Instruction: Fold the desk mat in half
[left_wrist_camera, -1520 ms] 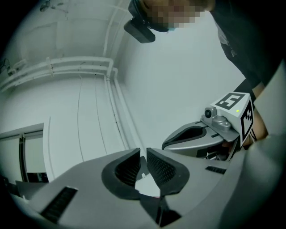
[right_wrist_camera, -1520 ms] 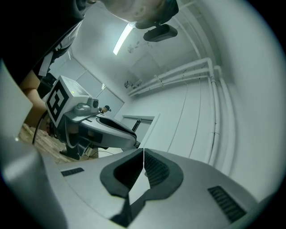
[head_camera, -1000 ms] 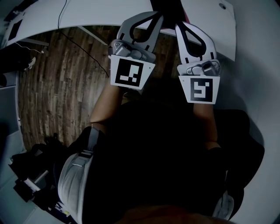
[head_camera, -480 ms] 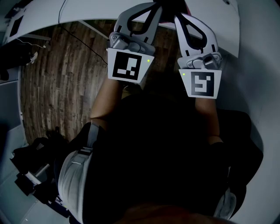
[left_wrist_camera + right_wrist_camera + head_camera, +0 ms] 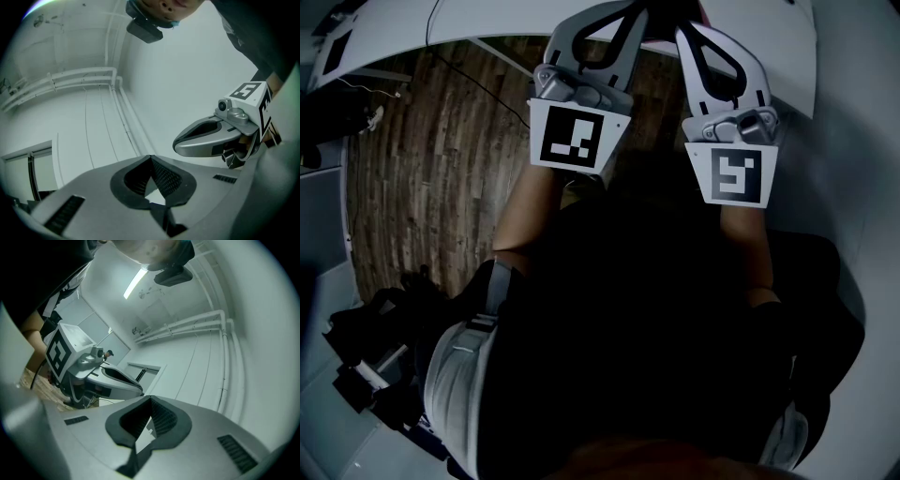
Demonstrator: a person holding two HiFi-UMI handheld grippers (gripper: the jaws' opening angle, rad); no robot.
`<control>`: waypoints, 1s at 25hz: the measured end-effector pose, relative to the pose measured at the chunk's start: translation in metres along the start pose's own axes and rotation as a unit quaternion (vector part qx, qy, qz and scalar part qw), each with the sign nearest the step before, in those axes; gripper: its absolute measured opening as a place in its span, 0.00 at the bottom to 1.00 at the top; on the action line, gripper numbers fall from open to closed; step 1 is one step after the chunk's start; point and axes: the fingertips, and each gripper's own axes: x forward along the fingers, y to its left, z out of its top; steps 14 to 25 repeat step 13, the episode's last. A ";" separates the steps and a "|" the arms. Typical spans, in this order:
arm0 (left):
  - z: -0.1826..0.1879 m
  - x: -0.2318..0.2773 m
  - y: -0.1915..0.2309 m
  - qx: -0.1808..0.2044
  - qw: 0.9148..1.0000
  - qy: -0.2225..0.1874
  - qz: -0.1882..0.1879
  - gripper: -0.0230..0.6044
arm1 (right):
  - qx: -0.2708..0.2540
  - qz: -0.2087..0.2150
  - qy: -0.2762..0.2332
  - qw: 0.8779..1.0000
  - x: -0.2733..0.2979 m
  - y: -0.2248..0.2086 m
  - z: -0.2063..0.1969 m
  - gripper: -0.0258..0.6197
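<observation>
While the person stands at the edge of a white surface (image 5: 487, 28) and looks steeply down, both grippers are held side by side in front of the chest. They point away from the body toward that surface, and their marker cubes face up at the head camera. A wooden floor (image 5: 422, 159) shows at the left, and dark clothing fills the lower frame.

In its own view, the left gripper (image 5: 151, 158) has its jaws closed tip to tip. Only a small sliver of pale wall shows below the tips, and nothing is between them. The right gripper (image 5: 151, 399) is the same, with jaws together and empty. Both views tilt slightly upward, taking in pale walls, pipes (image 5: 70, 79) and a ceiling light (image 5: 136, 282) rather than the surface. Each view also shows the other gripper close alongside.

The mat cannot be picked out with certainty. A dark shape (image 5: 664, 17) with a reddish edge lies at the top of the head view, between the gripper tips and on the surface, and it may be the mat.

Held close, level with each other and closed on nothing, the grippers look parked in a resting pose rather than working. No fold is under way, and these views do not show whether the mat is already folded.
</observation>
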 end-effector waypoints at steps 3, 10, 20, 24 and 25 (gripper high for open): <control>0.004 -0.001 0.001 0.000 1.000 -0.002 -0.001 0.06 | 0.031 -0.016 0.004 0.999 -0.007 0.000 -0.011 0.09; 0.007 -0.001 -0.003 0.004 1.000 0.002 -0.003 0.06 | 0.003 0.003 0.008 1.000 -0.009 0.005 -0.011 0.09; 0.008 0.000 -0.007 0.003 1.000 0.000 -0.005 0.06 | 0.010 -0.009 -0.016 1.000 -0.014 0.003 -0.014 0.09; 0.008 0.000 -0.007 0.003 1.000 0.000 -0.005 0.06 | 0.010 -0.009 -0.016 1.000 -0.014 0.003 -0.014 0.09; 0.008 0.000 -0.007 0.003 1.000 0.000 -0.005 0.06 | 0.010 -0.009 -0.016 1.000 -0.014 0.003 -0.014 0.09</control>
